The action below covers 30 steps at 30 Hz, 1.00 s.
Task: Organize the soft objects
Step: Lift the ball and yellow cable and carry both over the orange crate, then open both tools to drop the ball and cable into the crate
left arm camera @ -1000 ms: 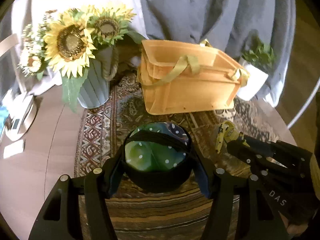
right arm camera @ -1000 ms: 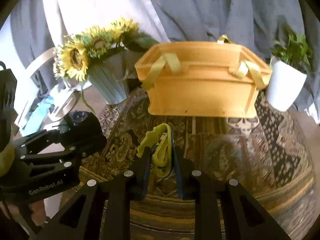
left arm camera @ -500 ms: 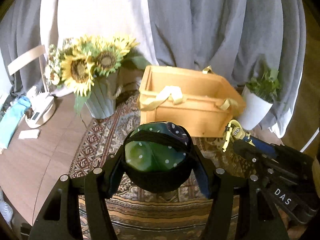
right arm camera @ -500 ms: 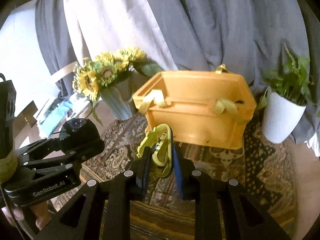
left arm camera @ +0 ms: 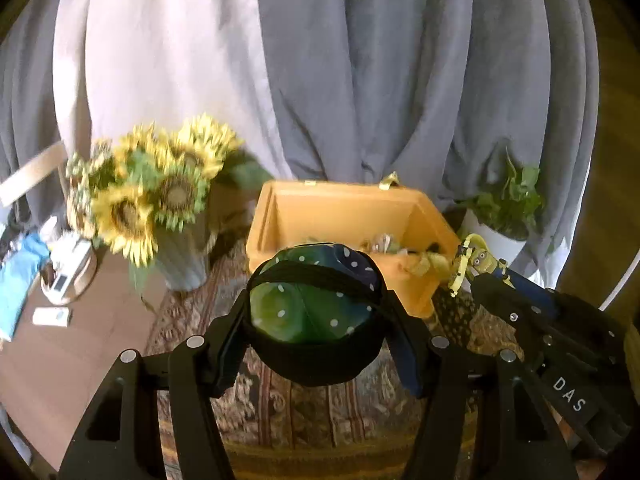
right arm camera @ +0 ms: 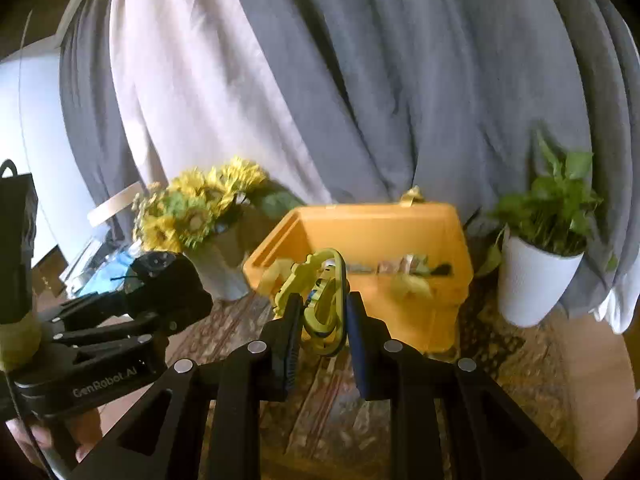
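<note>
Polka-dotted green pouch [left arm camera: 308,312], seemingly fabric, bulges in left gripper [left arm camera: 316,320].

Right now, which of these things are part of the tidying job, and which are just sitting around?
Part of the job:
- green dotted pouch, held in the left jaws
- yellow toy figure, held in the right jaws
- orange bin

Just sitting around:
- sunflowers
- potted plant
- patterned rug
- grey curtain
</note>
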Tool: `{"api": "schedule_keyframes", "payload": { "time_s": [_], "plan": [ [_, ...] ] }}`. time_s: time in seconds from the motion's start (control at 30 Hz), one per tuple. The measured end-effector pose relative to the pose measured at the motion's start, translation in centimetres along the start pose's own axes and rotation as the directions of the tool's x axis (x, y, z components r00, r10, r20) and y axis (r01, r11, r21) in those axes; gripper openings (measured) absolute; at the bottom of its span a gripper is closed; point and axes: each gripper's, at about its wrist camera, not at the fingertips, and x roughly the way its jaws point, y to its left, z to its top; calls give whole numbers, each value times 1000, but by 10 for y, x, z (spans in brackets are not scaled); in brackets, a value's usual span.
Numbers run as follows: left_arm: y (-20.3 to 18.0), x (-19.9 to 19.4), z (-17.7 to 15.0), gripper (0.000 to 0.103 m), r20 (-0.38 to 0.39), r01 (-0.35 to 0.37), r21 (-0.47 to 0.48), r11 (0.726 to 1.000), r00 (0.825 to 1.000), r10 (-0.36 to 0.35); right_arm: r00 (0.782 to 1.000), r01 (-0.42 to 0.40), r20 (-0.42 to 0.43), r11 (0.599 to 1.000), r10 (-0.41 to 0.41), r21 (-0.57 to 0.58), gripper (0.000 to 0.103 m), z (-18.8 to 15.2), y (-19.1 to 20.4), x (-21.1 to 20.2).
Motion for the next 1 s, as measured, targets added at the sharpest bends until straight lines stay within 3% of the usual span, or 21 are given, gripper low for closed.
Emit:
{"api": "schedule_keyframes", "payload": {
  "time_s": [0.27, 0.6, 0.8, 1.0],
  "plan": [
    [2, 17, 37, 62, 44, 8, 44, 999, 999, -10, 998, 39, 44, 999, -40, 20, 23, 28, -6, 14],
    [6, 65, 67, 62, 34, 8, 49, 999, 999, -10, 996, 69, 54, 998, -69, 6, 23, 56, -20, 53],
    [9, 105, 85, 62, -5, 15, 50, 999, 1000, -15, 997, 68, 29, 998, -68, 1, 23, 73, -30, 85],
    [10, 152, 98, 62, -90, 44, 57, 997, 995, -38, 998, 30, -53, 999, -28, 44, 23, 87, -49, 127]
  ]
}}
